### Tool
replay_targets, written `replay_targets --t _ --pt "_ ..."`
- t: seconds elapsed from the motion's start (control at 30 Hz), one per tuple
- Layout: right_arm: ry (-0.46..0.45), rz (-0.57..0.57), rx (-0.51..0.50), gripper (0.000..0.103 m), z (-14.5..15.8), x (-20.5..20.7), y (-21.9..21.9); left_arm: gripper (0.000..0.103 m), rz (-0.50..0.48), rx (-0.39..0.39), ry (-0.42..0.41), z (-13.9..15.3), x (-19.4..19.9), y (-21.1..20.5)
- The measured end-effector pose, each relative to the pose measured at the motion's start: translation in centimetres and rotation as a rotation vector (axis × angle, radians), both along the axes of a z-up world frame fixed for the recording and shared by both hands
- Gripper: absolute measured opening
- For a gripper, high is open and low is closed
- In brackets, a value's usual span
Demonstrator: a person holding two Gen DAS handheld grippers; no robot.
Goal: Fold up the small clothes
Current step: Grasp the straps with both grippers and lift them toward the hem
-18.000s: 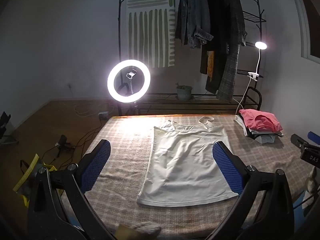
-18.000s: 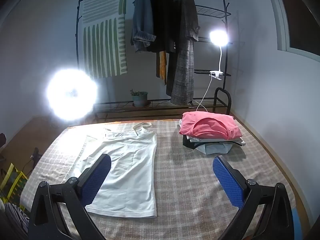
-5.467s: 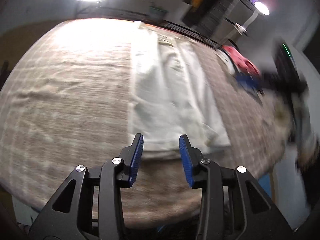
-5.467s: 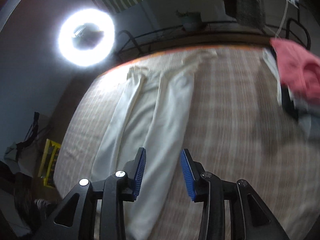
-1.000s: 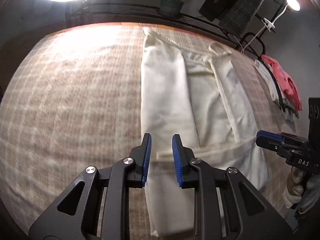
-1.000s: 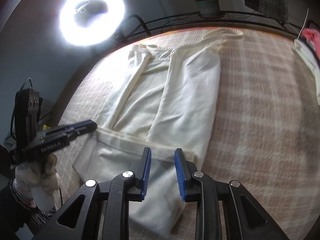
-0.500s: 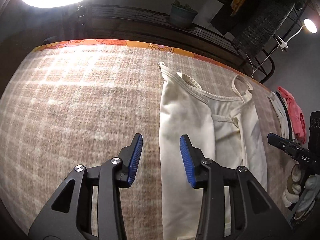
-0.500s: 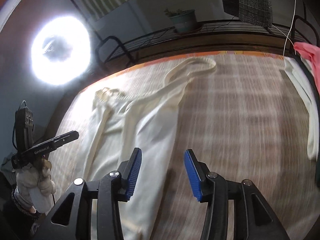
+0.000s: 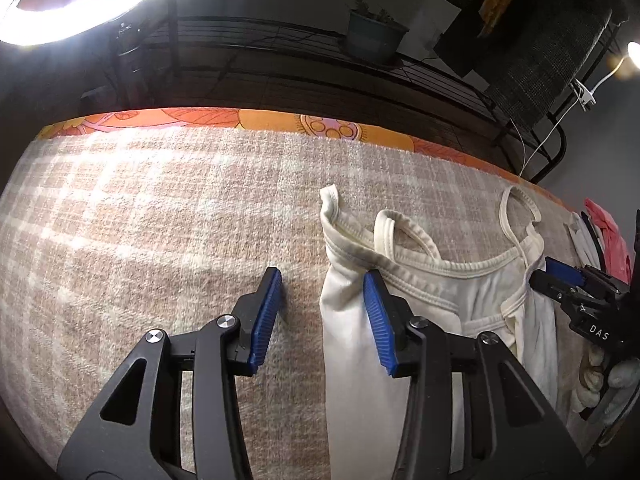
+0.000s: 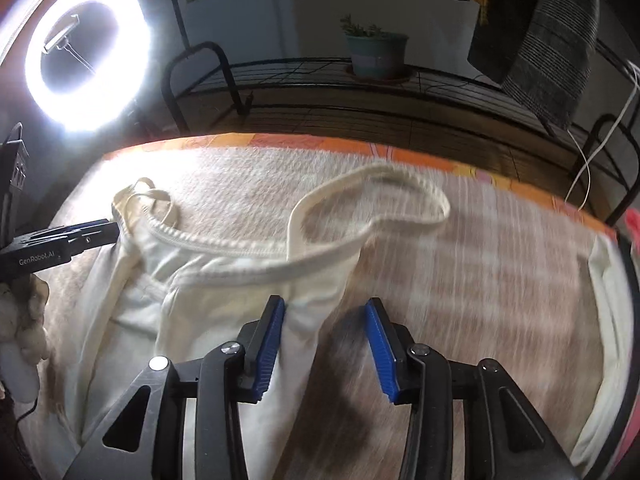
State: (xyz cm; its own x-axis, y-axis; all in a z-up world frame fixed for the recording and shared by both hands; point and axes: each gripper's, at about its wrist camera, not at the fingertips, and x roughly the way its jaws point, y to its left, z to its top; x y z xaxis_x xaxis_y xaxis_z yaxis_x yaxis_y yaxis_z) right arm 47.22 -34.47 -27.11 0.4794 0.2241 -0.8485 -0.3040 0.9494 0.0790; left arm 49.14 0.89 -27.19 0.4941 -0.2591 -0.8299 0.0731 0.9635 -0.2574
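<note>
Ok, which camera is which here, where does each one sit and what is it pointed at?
Left wrist: on the left gripper, angled down at the white camisole's left top corner; its open blue fingers show, right gripper at right.
Right wrist: on the right gripper, over the camisole's right edge; left gripper and gloved hand at left.
Shared: camisole, plaid blanket, ring light, potted plant.

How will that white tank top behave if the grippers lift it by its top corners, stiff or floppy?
Probably floppy: the white tank top lies flat with soft creases and its side panels folded inward. Those folds would likely fall open or sag. The thin strap lies in a loose loop, so it may dangle and drag. It looks light; the plaid blanket might grip it slightly.
</note>
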Motion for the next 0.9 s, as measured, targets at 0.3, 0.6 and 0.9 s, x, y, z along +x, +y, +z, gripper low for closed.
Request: replay_targets --t 0.3,0.6,0.9 --pt "0.058 -0.054 0.241 0.019 -0.7 3.2 -2.6 0.007 -0.017 -0.031 0.000 -0.5 2.2 -1.2" --pt "0.049 -0.061 0.362 0.001 0.7 2.3 -3.2 0.004 0.008 -0.109 -0.054 2.5 1.3 0.1" --pt "-0.021 -0.018 0.363 0.001 4.6 -1.6 -3.4 0.004 -0.008 -0.113 -0.109 6.1 -4.3 1.2"
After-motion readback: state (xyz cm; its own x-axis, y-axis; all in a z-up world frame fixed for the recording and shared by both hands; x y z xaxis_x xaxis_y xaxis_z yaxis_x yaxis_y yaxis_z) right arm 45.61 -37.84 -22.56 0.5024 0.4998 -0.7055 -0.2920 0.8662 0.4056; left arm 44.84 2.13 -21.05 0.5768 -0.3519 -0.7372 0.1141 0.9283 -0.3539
